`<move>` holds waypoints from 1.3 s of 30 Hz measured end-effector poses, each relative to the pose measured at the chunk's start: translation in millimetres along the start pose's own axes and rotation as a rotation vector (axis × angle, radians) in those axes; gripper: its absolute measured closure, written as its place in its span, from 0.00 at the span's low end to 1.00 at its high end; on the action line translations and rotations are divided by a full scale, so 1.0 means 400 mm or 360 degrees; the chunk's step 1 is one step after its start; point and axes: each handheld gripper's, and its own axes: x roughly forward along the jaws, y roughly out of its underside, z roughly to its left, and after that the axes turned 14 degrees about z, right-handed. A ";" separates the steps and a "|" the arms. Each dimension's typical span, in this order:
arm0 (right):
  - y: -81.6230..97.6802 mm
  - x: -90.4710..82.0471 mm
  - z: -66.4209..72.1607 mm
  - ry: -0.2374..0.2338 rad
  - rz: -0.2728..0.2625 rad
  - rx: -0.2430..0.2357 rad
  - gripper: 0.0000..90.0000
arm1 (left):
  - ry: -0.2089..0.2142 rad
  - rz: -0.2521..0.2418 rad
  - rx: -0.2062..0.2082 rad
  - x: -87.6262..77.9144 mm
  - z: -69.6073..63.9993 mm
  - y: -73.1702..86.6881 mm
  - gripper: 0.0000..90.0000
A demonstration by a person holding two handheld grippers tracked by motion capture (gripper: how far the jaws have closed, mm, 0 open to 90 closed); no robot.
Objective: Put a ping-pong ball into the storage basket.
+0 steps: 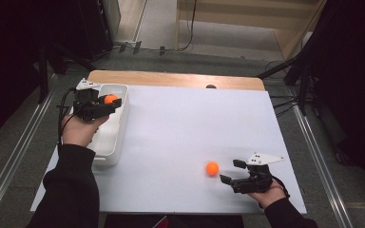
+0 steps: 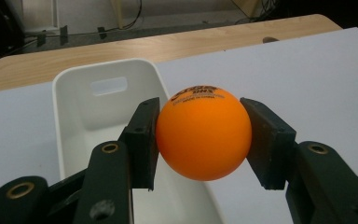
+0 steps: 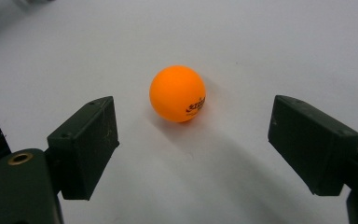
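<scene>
The left gripper [image 2: 203, 140] clamps a glossy orange plastic ball with black print [image 2: 204, 133] between both pads, above the near end of a white rectangular plastic bin [image 2: 86, 112]. The right gripper [image 3: 193, 144] stands wide apart and empty — a second orange ball [image 3: 177, 93] lies just ahead of its fingertips on the white tabletop [image 3: 270, 42], touching neither pad.

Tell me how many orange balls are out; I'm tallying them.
2. One ball is held in the left gripper over the white bin; the other ball lies on the table near the right gripper.
</scene>
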 end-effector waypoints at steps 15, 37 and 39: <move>-0.001 0.000 -0.001 0.0001 0.0002 0.0004 0.16 | -0.0047 0.0002 -0.0091 0.007 0.026 0.025 0.56; -0.002 0.001 -0.004 0.0008 -0.0006 0.0009 0.16 | -0.0118 0.0048 -0.0173 0.047 0.055 0.053 0.56; -0.002 0.001 -0.004 0.0006 -0.0004 0.0011 0.16 | -0.0125 0.0063 -0.0175 0.054 0.054 0.054 0.56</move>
